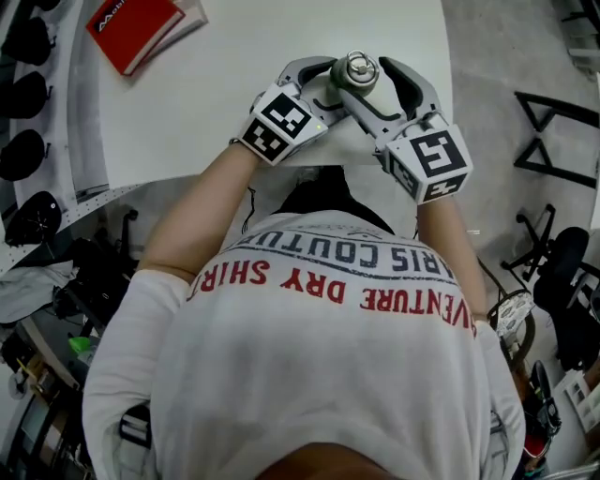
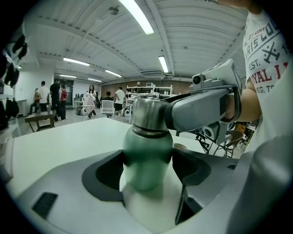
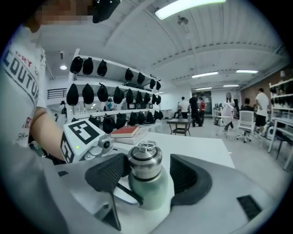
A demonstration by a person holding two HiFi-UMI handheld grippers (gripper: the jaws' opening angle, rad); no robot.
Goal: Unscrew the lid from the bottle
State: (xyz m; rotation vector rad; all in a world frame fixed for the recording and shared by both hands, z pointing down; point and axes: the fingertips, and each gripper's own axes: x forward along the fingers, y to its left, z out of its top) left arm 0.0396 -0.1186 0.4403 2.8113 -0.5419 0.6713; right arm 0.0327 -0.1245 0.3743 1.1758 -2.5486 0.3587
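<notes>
Nearest to the camera, a white shirt [image 1: 328, 375] is being worn by the person, and parts of its print are being read as "VENTURE DRY SHIR" in red and "RIS COUTU" in dark letters.

Beyond it, the bottle [image 2: 145, 151] is being held at its green body by the left gripper [image 2: 147, 162], with both pads pressed on its sides. It is standing on the white table [image 1: 187, 112], close to the edge nearest the person. The steel lid [image 3: 145, 160] is being enclosed by the right gripper [image 3: 147, 171]. One pad is touching it, and the other seems to be touching too, though a thin gap there cannot be excluded. No label is being shown on the bottle.

Further away, a red book [image 1: 136, 28] is lying on the table; its white title is too small to be read.

As a judgement, two risks are being seen. If the smooth round body is gripped too weakly, the whole bottle may be turned together with the lid. If the bottle is pushed sideways during the twist, it may be tipped over the near edge.
</notes>
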